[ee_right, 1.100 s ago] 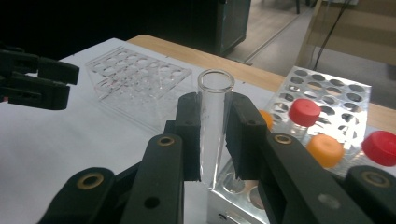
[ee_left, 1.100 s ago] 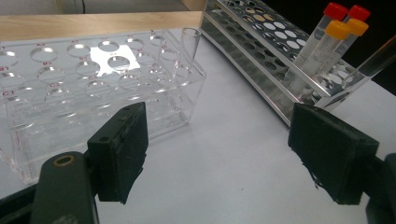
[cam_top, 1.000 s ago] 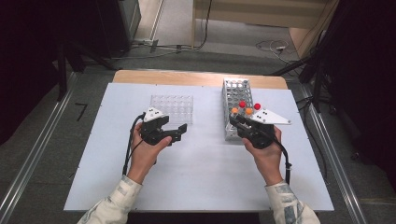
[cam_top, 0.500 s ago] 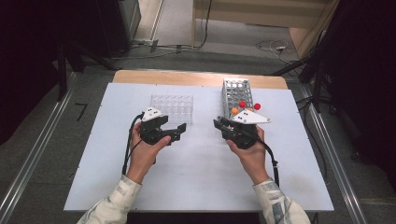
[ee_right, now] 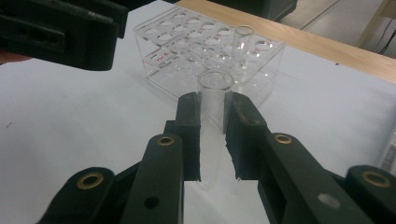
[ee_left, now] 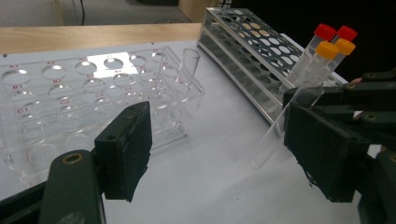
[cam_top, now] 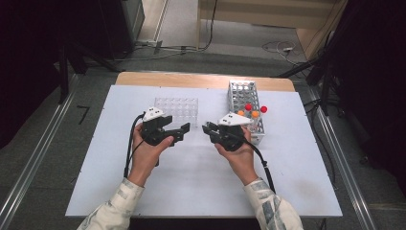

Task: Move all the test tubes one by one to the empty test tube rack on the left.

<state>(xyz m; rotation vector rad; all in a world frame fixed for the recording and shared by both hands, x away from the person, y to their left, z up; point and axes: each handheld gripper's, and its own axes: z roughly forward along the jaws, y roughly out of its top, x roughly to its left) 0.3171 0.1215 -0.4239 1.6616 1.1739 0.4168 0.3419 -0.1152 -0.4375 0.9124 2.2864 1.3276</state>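
Progress looks partial: one clear test tube [ee_left: 187,70] already stands upright in a corner hole of the transparent acrylic rack [cam_top: 177,110], and a second uncapped glass tube [ee_right: 214,100] is on its way there, clamped between the jaws of the right gripper [cam_top: 209,128]. That tube sits between the two racks, above the white table [cam_top: 143,191], tilted in the left gripper view, where it shows as a slim, empty, see-through cylinder with a rounded bottom. The left gripper [cam_top: 184,128] hovers just in front of the acrylic rack with its jaws apart and nothing between them; they have just been closing a little. Three capped tubes, two red and one orange [cam_top: 255,114], remain in the metal rack [cam_top: 242,91], so most of the moving seems still to come. Most holes in the acrylic rack stand empty.
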